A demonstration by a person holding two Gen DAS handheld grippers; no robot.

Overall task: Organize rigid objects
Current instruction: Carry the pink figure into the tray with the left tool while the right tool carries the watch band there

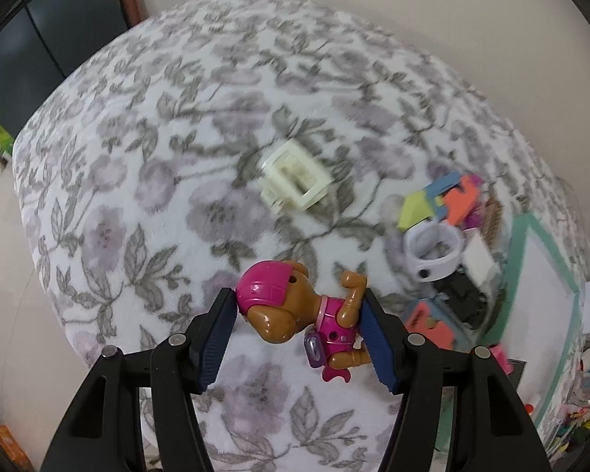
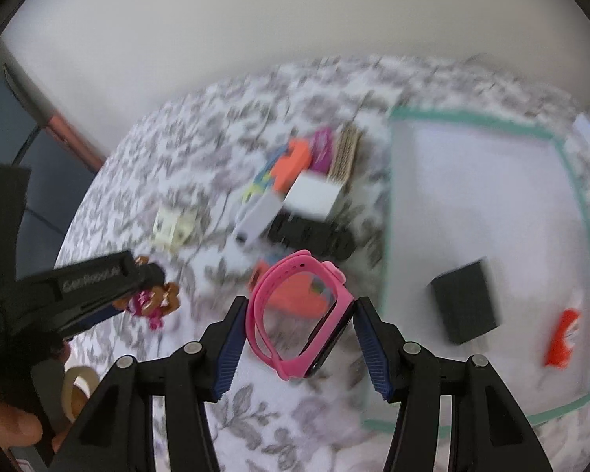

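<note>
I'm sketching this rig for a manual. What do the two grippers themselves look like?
Both look alike. The left gripper and right gripper have matte black plastic bodies with slotted cut-outs and round silver pins at the joints. Each finger carries a dark blue ribbed pad. Seen from the right wrist, the left gripper's side bears pale lettering too blurred to read. No cables or sleeves are visible.

A brown toy dog [image 1: 295, 310] in pink lies sideways at lower centre; a pink watch [image 2: 299, 314] stands on edge, lower centre.
</note>
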